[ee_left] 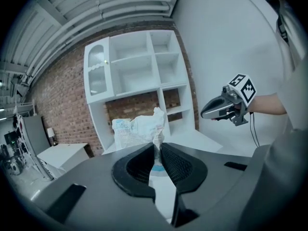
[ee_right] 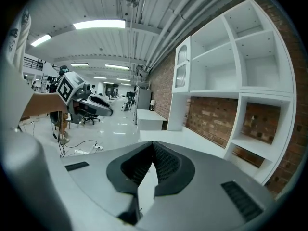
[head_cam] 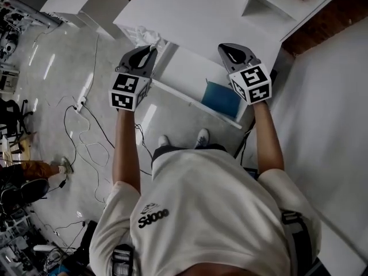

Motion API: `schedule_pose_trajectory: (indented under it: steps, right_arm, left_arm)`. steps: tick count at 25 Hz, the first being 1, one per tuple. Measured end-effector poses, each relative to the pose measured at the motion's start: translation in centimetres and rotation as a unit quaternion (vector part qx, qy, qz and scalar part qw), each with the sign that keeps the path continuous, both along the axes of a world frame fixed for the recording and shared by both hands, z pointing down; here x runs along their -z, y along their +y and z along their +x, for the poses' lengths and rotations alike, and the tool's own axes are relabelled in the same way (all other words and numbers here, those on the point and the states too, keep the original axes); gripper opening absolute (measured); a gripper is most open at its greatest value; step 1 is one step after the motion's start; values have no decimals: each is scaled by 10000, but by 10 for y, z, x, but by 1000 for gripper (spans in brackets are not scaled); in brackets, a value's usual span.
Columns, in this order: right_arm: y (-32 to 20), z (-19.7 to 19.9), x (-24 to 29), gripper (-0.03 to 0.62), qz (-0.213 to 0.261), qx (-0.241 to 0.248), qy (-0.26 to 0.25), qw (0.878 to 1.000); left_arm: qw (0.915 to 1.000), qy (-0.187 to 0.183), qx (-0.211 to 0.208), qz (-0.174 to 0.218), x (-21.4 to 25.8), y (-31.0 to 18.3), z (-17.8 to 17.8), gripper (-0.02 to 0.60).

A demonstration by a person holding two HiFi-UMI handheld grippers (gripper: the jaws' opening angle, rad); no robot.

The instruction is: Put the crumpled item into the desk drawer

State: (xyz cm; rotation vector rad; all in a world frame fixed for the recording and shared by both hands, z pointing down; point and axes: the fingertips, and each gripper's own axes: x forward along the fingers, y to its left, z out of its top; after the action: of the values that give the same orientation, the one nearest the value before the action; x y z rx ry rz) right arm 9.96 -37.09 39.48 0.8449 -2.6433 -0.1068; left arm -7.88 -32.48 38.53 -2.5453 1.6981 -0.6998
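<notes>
The left hand-held gripper (ee_left: 158,146) is narrowed onto the crumpled item (ee_left: 139,129), a white packet with blue print, pinching its lower edge so the packet stands up past the jaw tips. In the head view it is held at the worktop's (head_cam: 190,10) near edge, beside the left end of the open drawer (head_cam: 184,68), not in it. The right hand-held gripper (ee_right: 153,143) has its jaws together with nothing between them. A blue thing (head_cam: 221,98) appears to lie at the drawer's right end.
</notes>
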Motion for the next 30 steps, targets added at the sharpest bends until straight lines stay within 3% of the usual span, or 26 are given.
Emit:
schedule_pose_trajectory:
  steps: [5,11,19,22,30]
  right_arm:
    - [-17,-19,-35,-2,-394,-283,33,9988]
    - [-44,-32,-66,-3,-679,-1444,57,9872]
    - [-35,-30,-77,-3,-896,-2434,-284,9654]
    - [-30,-23,-86,-3,-941,-2535,-241,9624]
    - [-19,6,-130,-3,-1199,-2560,14,9592]
  left_arm:
    - [9988,4,-354,-338,-39,-37,-17,57]
    - [9880,-177,-1297,-816,-84,-78,-40,57]
    - [9611,-622,-2307,-1387,-145,-88,-36,57]
    - [9516,-793,-2469,-1651,-176,-88,-25,57]
    - [9138,-1220,-2956,-2503,-268,-81,19,58]
